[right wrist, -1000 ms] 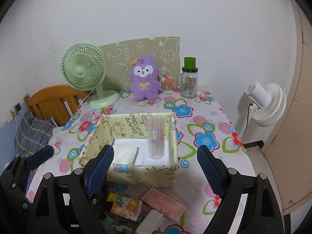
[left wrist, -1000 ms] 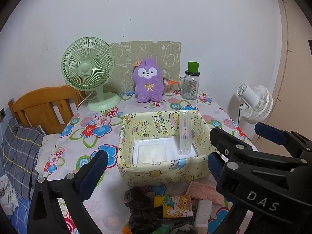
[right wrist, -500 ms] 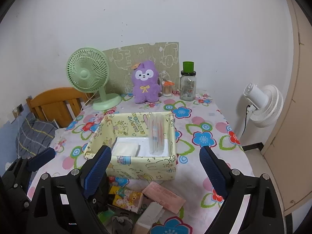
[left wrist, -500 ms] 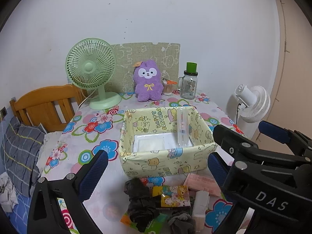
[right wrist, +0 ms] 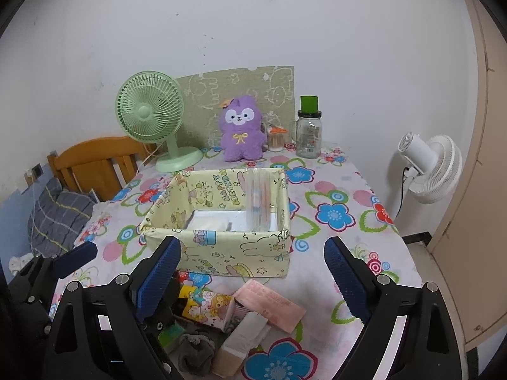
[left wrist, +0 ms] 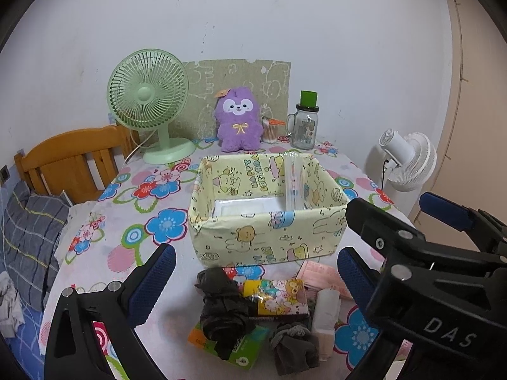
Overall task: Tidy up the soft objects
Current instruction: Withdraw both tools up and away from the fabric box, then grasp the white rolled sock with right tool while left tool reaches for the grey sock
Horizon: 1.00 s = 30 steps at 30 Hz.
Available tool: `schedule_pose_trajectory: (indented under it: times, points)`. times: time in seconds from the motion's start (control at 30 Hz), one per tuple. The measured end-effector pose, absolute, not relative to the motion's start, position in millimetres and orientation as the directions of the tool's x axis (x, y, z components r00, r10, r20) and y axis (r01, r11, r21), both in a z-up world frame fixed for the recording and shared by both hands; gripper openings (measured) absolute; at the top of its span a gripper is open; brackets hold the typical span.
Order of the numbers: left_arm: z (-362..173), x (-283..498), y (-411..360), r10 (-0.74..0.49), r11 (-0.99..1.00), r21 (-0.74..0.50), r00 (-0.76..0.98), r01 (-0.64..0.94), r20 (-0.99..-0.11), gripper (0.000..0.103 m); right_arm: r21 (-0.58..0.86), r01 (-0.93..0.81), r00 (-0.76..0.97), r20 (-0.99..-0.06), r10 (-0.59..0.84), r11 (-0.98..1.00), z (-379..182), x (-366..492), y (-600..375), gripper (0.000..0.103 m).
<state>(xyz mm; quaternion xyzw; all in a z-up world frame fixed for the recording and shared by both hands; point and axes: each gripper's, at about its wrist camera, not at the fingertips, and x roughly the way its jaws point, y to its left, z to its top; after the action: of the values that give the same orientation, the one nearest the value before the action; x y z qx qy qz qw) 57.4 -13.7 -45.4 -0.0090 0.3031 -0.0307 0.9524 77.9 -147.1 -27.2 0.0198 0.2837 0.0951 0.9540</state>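
Left wrist view. My left gripper [left wrist: 253, 280]: jaws wide apart, holding nothing, raised above the near edge of the table [left wrist: 133, 209]. Yellow cartoon-print box [left wrist: 269, 240]: centre of the table, open top toward me, apparently the sorting bin; a clear divider [left wrist: 293, 183] stands upright inside, splitting it into a larger left and a narrow right compartment, with a white pad [left wrist: 240, 209] flat in the left. Loose pile, just in front of the box and below my spread fingers: dark rolled socks [left wrist: 221, 310], cartoon-print pouch [left wrist: 279, 294], grey sock bundle [left wrist: 294, 348], white tissue pack [left wrist: 326, 313], pink packet [left wrist: 320, 277], green-and-orange packet [left wrist: 240, 345] under the socks. My right gripper [left wrist: 396, 231] crosses the right side.

Right wrist view. My right gripper [right wrist: 252, 278]: jaws likewise spread, empty, hovering over the same pile. Pink packet [right wrist: 272, 305] lies between my fingers, nearest; tissue pack [right wrist: 244, 342] and grey sock bundle [right wrist: 195, 353] lower; pouch [right wrist: 206, 308] beside the left finger. Box [right wrist: 221, 253] just beyond. Purple plush [right wrist: 242, 128] sits upright at the back wall, well apart.
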Motion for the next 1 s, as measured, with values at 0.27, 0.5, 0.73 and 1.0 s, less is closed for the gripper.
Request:
schedule_pose_trajectory:
  times: [0.27,0.5,0.73,1.0]
  points:
    - [-59,52,-16,-0.075,0.997,-0.04,0.808,0.063,-0.584,0.103,0.076,-0.174,0.812,-0.553,0.187,0.982,-40,72,-146,0.094]
    - [-67,44,-23,-0.085,0.996,-0.035,0.811,0.08,-0.579,0.102,0.075,-0.17,0.806,-0.563,0.182,0.983,-53,66,-147,0.092]
    - [-76,40,-25,-0.087,0.996,-0.038,0.81,0.08,-0.58,0.101,0.078,-0.171,0.794,-0.579,0.184,0.982,-65,63,-147,0.091]
    - [-91,33,-29,-0.074,0.997,-0.044,0.806,0.06,-0.587,0.099,0.074,-0.182,0.779,-0.597,0.19,0.981,-79,60,-143,0.088]
